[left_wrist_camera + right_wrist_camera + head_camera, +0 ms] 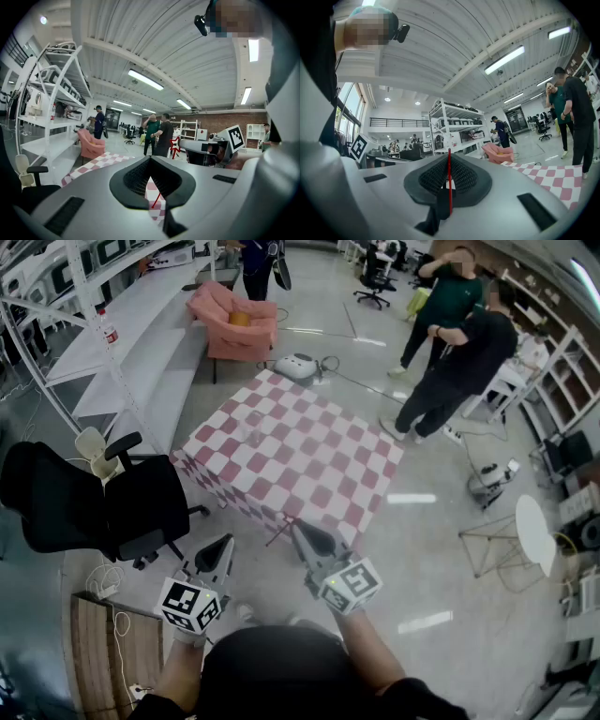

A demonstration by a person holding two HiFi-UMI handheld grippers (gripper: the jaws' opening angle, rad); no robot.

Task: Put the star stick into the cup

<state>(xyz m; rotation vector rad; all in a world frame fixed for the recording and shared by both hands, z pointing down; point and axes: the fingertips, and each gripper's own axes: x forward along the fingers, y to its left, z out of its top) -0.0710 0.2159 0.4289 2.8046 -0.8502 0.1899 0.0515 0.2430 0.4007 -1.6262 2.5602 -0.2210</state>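
Though faint, stick point(449, 185) in right gripper point(449, 158)

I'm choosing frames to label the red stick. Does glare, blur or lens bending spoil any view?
Head view: fisheye bends the edges, lamp streaks glare on the floor, the stick faint against the checked table. Right gripper view: stick sharp between the right gripper's shut jaws, ceiling lamps blown out. Left gripper view: star small but clear, corners dark.

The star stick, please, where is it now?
The star stick is clamped in the right gripper, mid head view, at the checkered table's near edge.
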